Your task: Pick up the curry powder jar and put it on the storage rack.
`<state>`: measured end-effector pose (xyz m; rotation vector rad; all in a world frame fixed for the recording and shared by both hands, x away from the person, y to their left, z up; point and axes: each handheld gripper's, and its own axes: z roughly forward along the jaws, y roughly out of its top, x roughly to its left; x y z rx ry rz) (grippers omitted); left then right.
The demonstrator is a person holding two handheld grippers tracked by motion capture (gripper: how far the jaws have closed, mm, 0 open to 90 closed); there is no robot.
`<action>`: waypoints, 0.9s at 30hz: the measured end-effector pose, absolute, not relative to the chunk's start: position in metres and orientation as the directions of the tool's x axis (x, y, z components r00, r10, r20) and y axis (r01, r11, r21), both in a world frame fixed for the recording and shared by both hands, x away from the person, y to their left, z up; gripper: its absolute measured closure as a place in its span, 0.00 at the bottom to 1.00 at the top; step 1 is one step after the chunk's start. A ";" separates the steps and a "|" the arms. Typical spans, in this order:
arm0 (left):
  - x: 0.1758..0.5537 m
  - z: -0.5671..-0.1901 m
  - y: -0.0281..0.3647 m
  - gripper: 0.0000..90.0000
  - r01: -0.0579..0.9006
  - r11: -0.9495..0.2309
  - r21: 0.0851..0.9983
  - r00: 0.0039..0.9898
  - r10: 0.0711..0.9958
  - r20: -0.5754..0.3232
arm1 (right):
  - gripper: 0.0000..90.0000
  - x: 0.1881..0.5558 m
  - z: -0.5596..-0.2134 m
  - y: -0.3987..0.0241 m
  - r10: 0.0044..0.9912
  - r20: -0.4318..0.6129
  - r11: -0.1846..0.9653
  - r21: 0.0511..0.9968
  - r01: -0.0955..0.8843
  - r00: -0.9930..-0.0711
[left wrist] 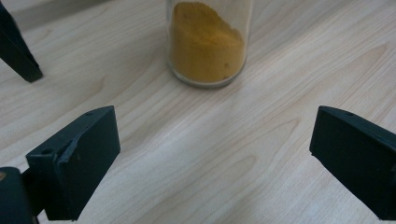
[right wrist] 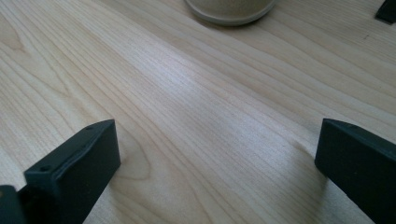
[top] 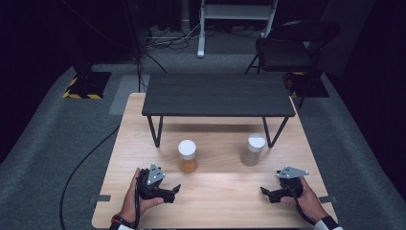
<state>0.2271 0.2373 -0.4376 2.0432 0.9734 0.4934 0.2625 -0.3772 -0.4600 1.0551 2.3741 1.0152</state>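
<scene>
**Two jars, two open grippers**

The orange jar stands on the light wood table, near the left gripper; its top is cut off in the left gripper view; the pale jar stands near the right gripper; both jaws gape wide, holding nothing; a dark little bench stands behind; grey carpet lies around.

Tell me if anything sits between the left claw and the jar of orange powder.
Nothing visible does. In the left gripper view, bare wooden table lies between the open left claw and the jar of orange powder, which stands straight ahead.
</scene>
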 end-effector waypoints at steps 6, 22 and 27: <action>0.231 -0.430 0.233 0.02 0.447 -0.380 0.809 0.634 0.773 0.012 | 0.00 0.262 -0.460 -0.377 0.750 -0.027 0.466 0.731 0.498 -0.661; 0.244 -0.423 0.222 0.02 0.427 -0.349 0.834 0.635 0.773 -0.001 | 0.00 0.262 -0.460 -0.377 0.748 -0.029 0.468 0.731 0.496 -0.663; 0.248 -0.422 0.219 0.02 0.422 -0.339 0.841 0.635 0.773 -0.007 | 0.00 0.262 -0.460 -0.377 0.749 -0.028 0.467 0.732 0.497 -0.662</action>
